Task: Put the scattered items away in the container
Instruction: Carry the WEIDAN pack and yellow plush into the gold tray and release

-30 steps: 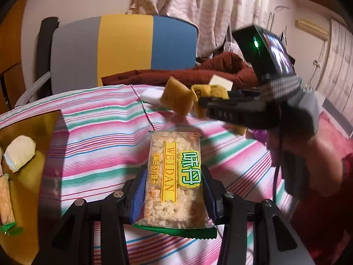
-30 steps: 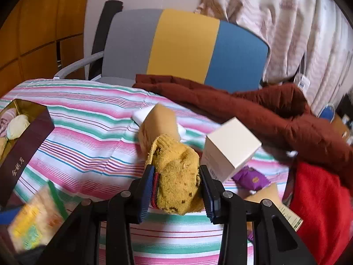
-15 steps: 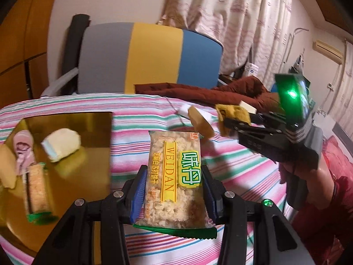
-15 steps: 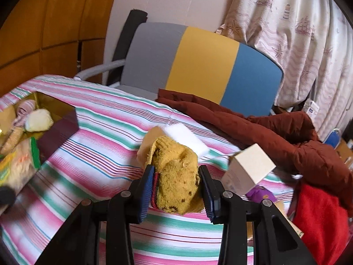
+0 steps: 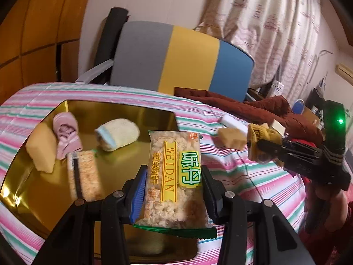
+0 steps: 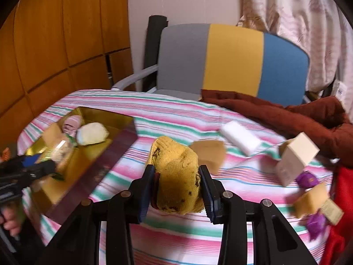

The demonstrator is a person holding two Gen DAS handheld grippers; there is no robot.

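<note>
Two items are being carried at once: a cracker packet [image 5: 174, 176], clamped by its sides between the pads of the left gripper [image 5: 174, 190] at the lower centre of the left view, and a yellow sock [image 6: 176, 174], pinched in the right gripper [image 6: 176, 194] at the lower centre of the right view. The gold box [image 5: 132, 119] lies on the striped cloth [image 5: 242, 176] at the left of both views, and the packet is seen over its right part, apparently above the floor rather than resting on it. Already in the box are a pink sock [image 5: 66, 134], a pale sock [image 5: 117, 137], a sponge [image 5: 42, 150] and another cracker bar [image 5: 82, 174]. For a clean drop, the packet is best lowered over the bare gold floor before the pads are parted, so that it is not caught on the near wall. The yellow sock is judged to be well short of the box, off its right side, and should be brought over the rim before release. A white block [image 6: 240, 139], a cream carton [image 6: 295, 159] and purple sweets [image 6: 306, 178] are left on the cloth at the right.
</note>
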